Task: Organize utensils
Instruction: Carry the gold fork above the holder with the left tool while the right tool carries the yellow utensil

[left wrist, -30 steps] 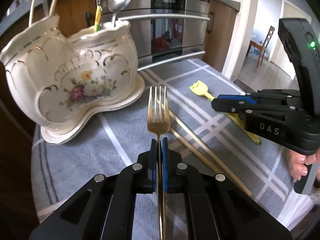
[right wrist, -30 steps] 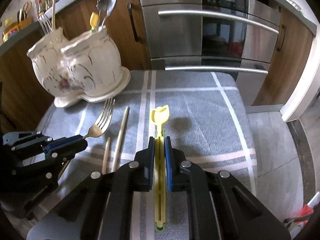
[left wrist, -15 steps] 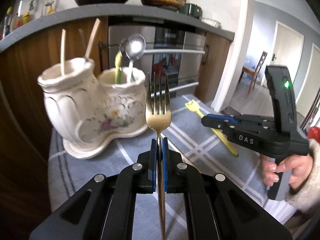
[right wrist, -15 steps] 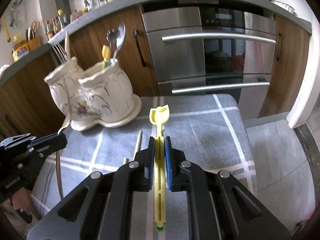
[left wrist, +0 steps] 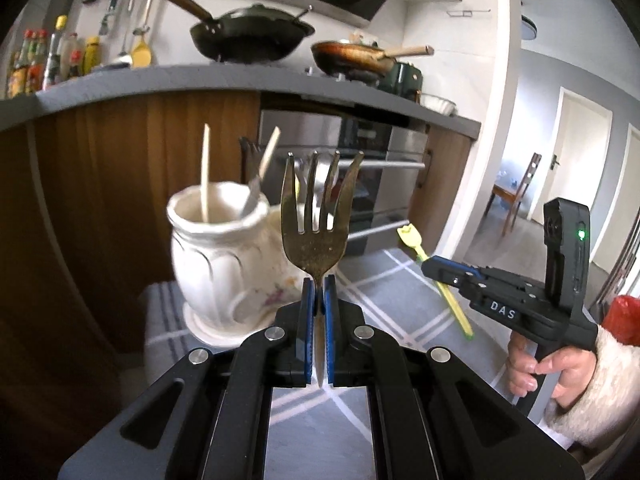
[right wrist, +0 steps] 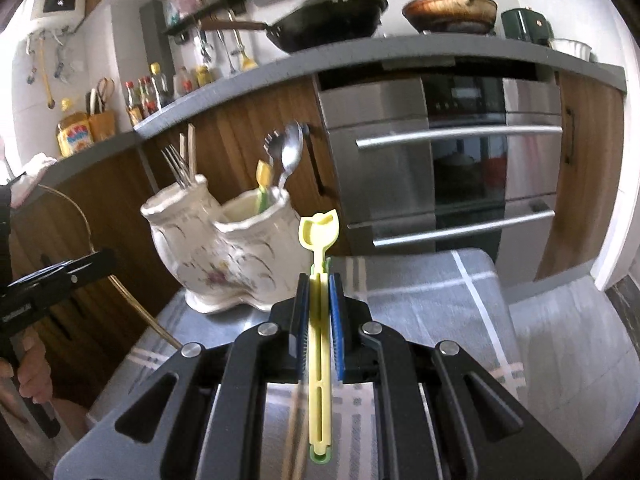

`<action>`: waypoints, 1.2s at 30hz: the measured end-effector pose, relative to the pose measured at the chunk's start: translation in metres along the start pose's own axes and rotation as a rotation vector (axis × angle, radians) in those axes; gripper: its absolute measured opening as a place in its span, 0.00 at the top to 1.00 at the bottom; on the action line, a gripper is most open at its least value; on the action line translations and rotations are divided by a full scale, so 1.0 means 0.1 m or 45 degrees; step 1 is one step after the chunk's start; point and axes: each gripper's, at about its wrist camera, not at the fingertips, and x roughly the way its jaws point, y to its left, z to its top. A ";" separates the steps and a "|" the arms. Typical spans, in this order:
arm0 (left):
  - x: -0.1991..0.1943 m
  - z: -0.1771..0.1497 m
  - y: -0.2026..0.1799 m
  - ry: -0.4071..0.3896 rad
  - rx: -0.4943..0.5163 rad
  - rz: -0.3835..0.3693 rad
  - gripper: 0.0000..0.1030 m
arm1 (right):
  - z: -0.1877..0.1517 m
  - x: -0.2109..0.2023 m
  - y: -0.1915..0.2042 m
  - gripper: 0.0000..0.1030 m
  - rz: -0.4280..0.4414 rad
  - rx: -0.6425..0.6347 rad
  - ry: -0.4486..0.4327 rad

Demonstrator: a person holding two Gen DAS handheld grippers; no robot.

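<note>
Lifted off the grey plaid cloth (right wrist: pixel 472 300), both tools now face the countertop (left wrist: pixel 168 80).

Tarnished metal fork (left wrist: pixel 316 236); glossy ceramic holder (right wrist: pixel 224 256); woven cloth (right wrist: pixel 440 300).

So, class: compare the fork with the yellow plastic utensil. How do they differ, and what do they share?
The fork is golden metal; the yellow plastic utensil is pale plastic. The fork ends in four tines; the yellow plastic utensil ends in a small notched scoop. Shared: each is clamped by its handle in shut jaws, head pointing forward.
</note>
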 end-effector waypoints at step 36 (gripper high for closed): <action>0.23 1.11 0.81 -0.246 -0.056 0.226 0.95 | 0.91 1.17 0.46 0.91 0.113 0.056 -0.305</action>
